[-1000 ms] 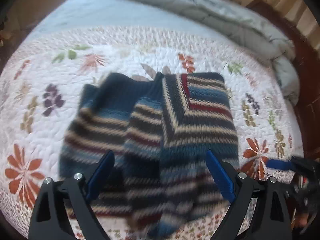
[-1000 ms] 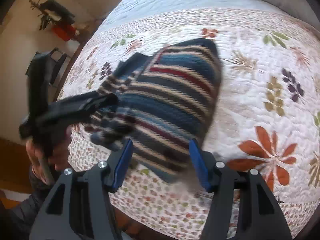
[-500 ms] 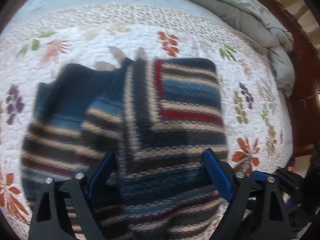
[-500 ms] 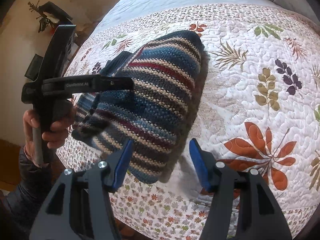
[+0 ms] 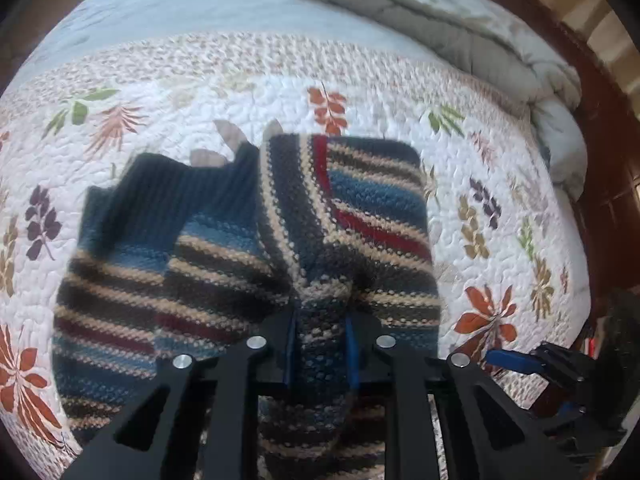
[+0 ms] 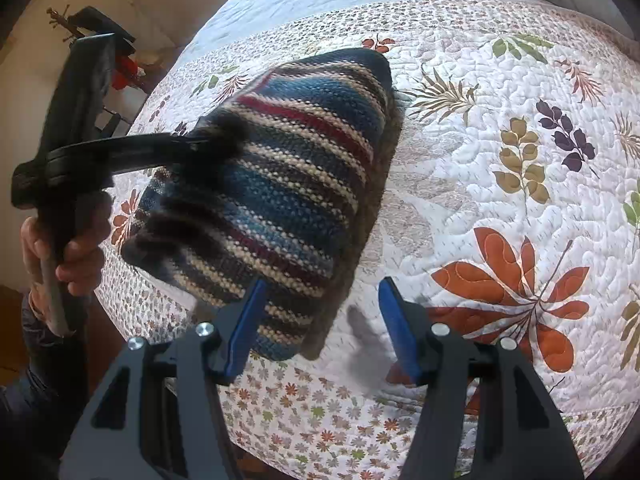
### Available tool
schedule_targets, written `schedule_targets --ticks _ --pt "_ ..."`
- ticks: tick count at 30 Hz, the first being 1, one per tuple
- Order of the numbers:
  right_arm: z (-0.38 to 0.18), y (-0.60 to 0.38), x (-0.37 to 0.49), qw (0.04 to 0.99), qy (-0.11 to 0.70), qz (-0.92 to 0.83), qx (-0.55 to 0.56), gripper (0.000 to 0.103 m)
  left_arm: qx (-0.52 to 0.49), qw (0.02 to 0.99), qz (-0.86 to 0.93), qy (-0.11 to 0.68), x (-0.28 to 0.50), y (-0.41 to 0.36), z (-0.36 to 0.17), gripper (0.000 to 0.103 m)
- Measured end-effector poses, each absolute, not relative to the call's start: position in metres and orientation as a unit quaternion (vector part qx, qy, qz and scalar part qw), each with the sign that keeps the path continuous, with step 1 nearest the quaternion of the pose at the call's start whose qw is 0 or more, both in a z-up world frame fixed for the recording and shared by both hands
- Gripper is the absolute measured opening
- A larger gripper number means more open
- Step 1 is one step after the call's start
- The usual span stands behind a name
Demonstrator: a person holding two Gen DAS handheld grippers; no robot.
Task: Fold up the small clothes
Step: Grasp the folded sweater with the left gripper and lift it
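Note:
A small striped knit sweater point(image 5: 248, 240) in blue, beige, brown and red lies partly folded on the floral quilt point(image 5: 460, 128). My left gripper point(image 5: 320, 344) is shut on a bunched fold of its near edge. In the right wrist view the sweater point(image 6: 296, 168) is lifted at its left side by the left gripper point(image 6: 204, 140), which pinches the knit. My right gripper point(image 6: 320, 320) is open and empty, just above the quilt point(image 6: 500, 100) at the sweater's near right corner. It also shows at the right edge of the left wrist view point(image 5: 504, 360).
A grey comforter point(image 5: 460, 28) is bunched at the far side of the bed. A dark wooden bed frame point(image 5: 604, 184) runs along the right. The quilt's near edge point(image 6: 320, 420) drops off below the right gripper. Dark and red objects point(image 6: 120, 64) stand by the wall at left.
My left gripper has closed on the sweater's near edge and bunched it up. The right gripper stays open and has moved slightly closer to the sweater's corner.

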State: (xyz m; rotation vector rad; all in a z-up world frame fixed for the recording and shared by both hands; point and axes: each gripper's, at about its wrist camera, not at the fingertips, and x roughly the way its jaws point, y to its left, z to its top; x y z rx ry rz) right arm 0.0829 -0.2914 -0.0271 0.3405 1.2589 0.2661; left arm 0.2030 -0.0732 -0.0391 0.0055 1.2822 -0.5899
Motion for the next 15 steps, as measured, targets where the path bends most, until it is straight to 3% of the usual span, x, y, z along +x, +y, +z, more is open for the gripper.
schedule_targets --ticks 15 --pt "-0.01 -0.255 0.092 0.796 0.566 0.166 0.139 0.059 -0.044 0.791 -0.249 0.558 0.201 0.028 -0.014 0.018"
